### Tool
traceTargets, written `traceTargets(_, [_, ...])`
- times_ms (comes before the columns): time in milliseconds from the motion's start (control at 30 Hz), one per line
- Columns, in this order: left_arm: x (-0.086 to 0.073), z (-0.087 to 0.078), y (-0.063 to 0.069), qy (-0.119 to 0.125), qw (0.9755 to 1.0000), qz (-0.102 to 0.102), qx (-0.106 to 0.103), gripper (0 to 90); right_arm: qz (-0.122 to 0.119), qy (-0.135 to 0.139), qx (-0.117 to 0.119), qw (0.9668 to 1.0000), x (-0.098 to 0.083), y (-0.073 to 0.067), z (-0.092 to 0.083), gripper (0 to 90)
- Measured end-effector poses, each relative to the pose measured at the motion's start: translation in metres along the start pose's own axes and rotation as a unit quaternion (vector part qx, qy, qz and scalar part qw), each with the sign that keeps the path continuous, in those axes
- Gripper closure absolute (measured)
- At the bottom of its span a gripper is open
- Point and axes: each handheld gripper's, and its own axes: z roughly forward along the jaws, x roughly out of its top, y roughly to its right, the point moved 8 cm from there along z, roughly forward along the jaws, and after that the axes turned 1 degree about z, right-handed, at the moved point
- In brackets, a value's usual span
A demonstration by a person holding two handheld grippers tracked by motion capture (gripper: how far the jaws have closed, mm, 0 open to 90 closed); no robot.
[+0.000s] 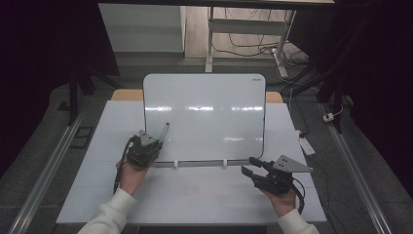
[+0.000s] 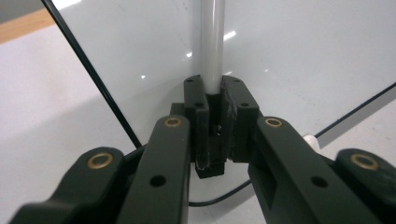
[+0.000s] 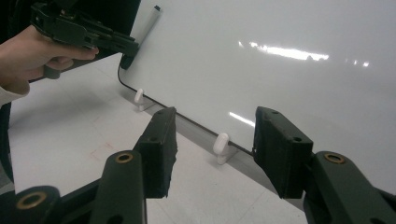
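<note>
While clamping a marker (image 2: 211,42), left claw (image 1: 155,145) near whiteboard's (image 1: 204,117) left edge; right claw (image 1: 249,165) spread wide.

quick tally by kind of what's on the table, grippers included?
Whiteboard: 1
Marker: 1, held in the left hand-held gripper
White board-support pegs: 2
Hand-held grippers: 2, left hand-held gripper and right hand-held gripper
Total: 6
</note>
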Motion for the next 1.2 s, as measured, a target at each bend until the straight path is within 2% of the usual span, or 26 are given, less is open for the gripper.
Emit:
traceTargets(333, [0.001, 0.001, 0.004, 0.009, 0.9989, 0.035, 0.030, 77.3, -0.001, 0.001, -0.004, 1.0000, 0.000, 0.001, 0.000, 48.5])
traceTargets(400, [0.001, 0.000, 0.005, 0.010, 0.9985, 0.041, 0.036, 73.9, -0.002, 0.001, -0.004, 1.0000, 0.000, 0.001, 0.000, 48.5])
traceTargets(600, [0.002, 0.000, 0.005, 0.014, 0.9982, 0.043, 0.038, 73.6, -0.002, 0.000, -0.005, 1.0000, -0.001, 0.001, 0.000, 48.5])
traceTargets(733, [0.004, -0.003, 0.006, 0.023, 0.9976, 0.049, 0.042, 70.1, -0.002, 0.000, -0.007, 1.0000, -0.001, 0.002, 0.000, 48.4])
traceTargets(1067, [0.006, -0.006, 0.007, 0.032, 0.9974, 0.050, 0.041, 62.3, -0.001, 0.000, -0.009, 1.0000, -0.001, 0.003, 0.000, 48.4])
traceTargets(1200, [0.007, -0.012, 0.005, 0.047, 0.9980, 0.038, 0.020, 56.6, 0.001, -0.001, -0.008, 1.0000, -0.002, 0.004, -0.001, 48.4])
